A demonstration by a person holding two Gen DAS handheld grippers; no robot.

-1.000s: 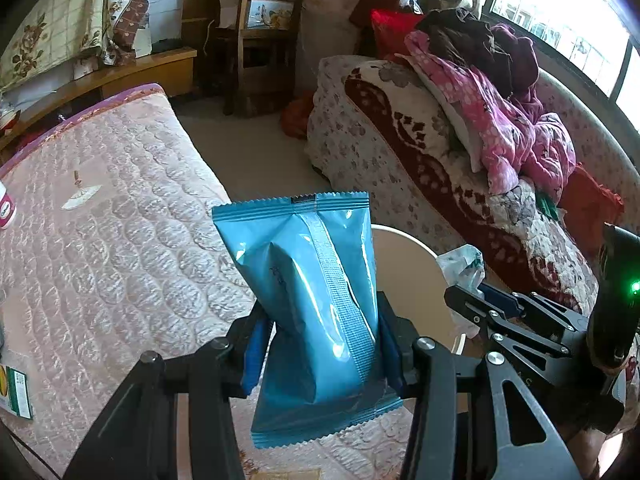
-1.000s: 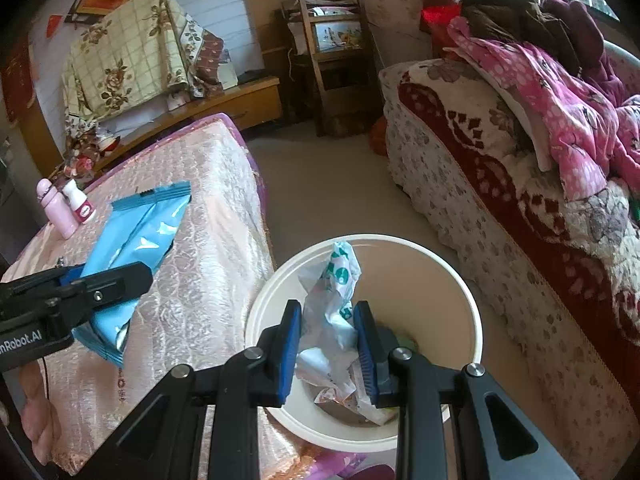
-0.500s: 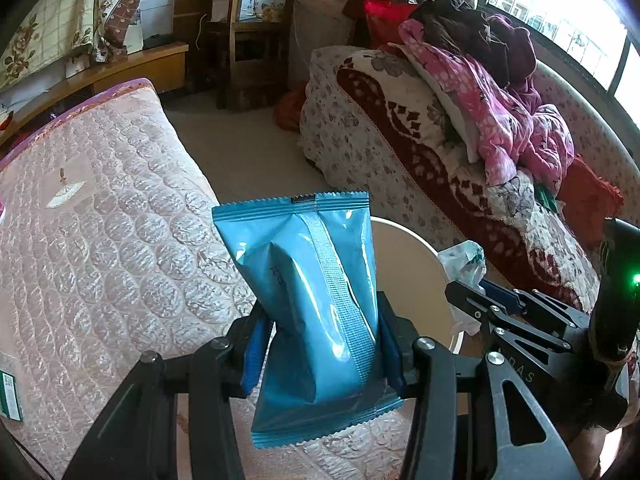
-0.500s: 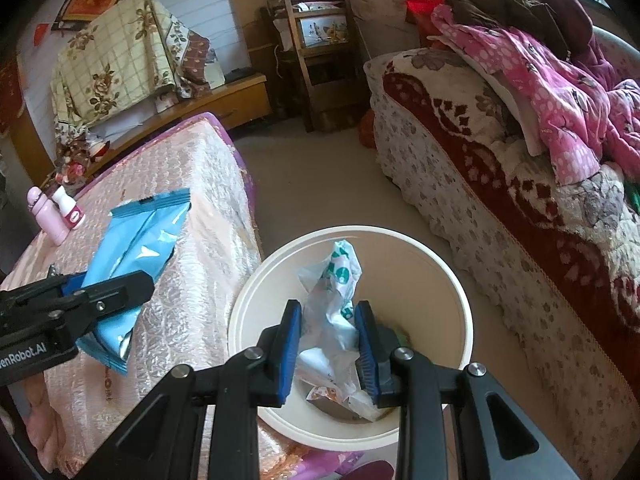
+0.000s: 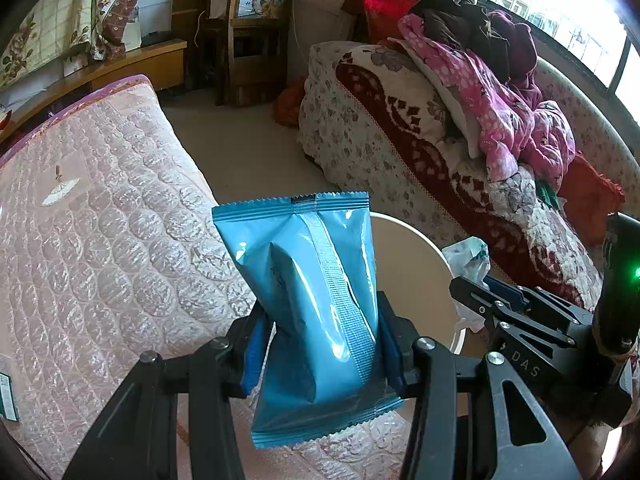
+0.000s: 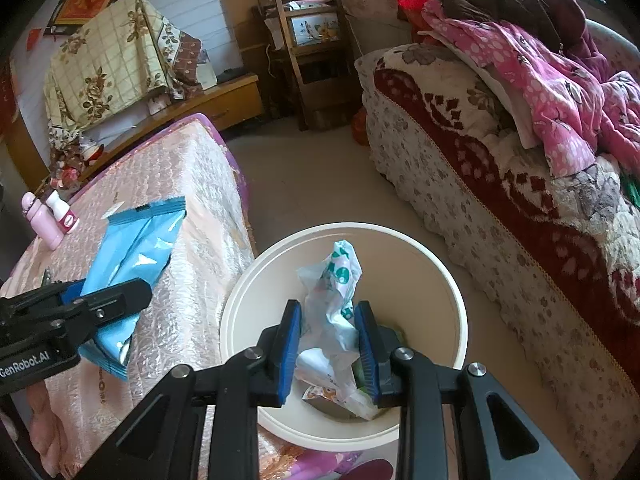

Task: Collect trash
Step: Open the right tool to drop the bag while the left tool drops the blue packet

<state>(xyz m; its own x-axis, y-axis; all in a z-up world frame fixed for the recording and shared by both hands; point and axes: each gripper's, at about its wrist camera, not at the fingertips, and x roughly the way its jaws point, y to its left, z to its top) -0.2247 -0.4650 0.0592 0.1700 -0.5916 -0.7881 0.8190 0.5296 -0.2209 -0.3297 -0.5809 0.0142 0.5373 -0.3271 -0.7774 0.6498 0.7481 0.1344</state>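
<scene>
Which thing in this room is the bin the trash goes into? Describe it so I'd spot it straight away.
Find the pink quilted mattress on the left and the floral sofa on the right. On the floor between them, tight against the mattress edge, stands the round cream bin. It is the only open container there, and the right gripper holds a crumpled white-and-green wrapper over its mouth.

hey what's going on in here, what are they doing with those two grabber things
Someone is collecting trash with a handheld claw in each hand. The right claw is shut on a crumpled white wrapper and holds it over the open cream bin on the floor, not yet let go. The left claw is shut on a blue snack packet, held upright over the edge of the quilted pink mattress just beside the bin. Some trash already lies in the bin.
</scene>
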